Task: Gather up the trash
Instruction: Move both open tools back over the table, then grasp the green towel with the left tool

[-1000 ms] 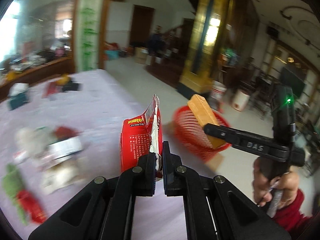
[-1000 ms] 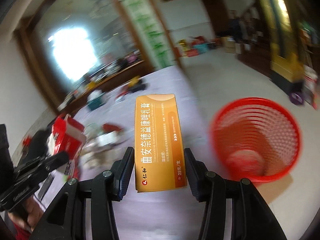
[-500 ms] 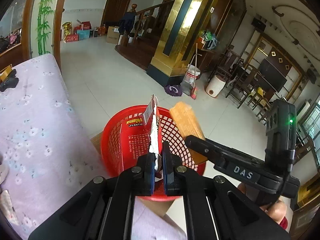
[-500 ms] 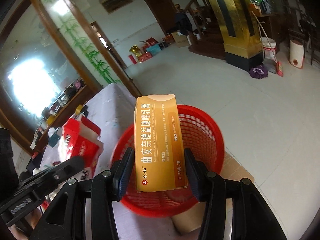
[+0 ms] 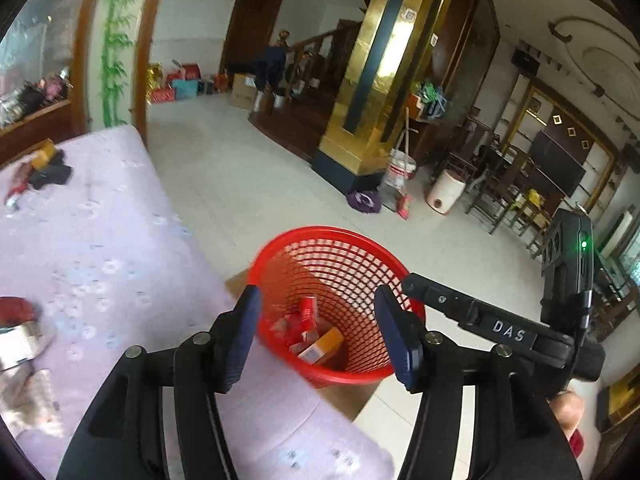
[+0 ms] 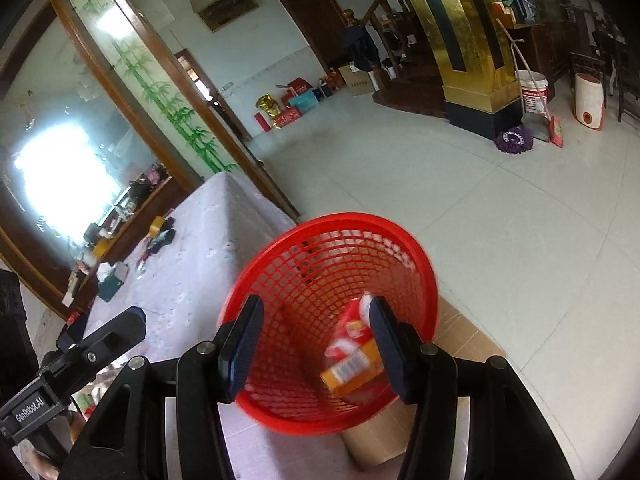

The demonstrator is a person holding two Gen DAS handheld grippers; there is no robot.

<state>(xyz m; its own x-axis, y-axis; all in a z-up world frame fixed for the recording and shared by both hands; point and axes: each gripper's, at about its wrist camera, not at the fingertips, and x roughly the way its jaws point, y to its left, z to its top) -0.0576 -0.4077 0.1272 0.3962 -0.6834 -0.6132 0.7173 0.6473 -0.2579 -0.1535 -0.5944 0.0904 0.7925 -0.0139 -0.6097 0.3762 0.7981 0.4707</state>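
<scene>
A red mesh basket stands on a cardboard box beside the table; it also shows in the right wrist view. An orange box and a red packet lie inside it; in the right wrist view the orange box and red packet are blurred. My left gripper is open and empty above the basket. My right gripper is open and empty above the basket too, and it shows in the left wrist view at the right.
The table with a lilac flowered cloth lies to the left, with loose trash at its left edge and dark items at the far end. Tiled floor lies beyond the basket. A gold pillar stands farther back.
Both grippers have opened. The red packet and the orange box have dropped into the basket.
</scene>
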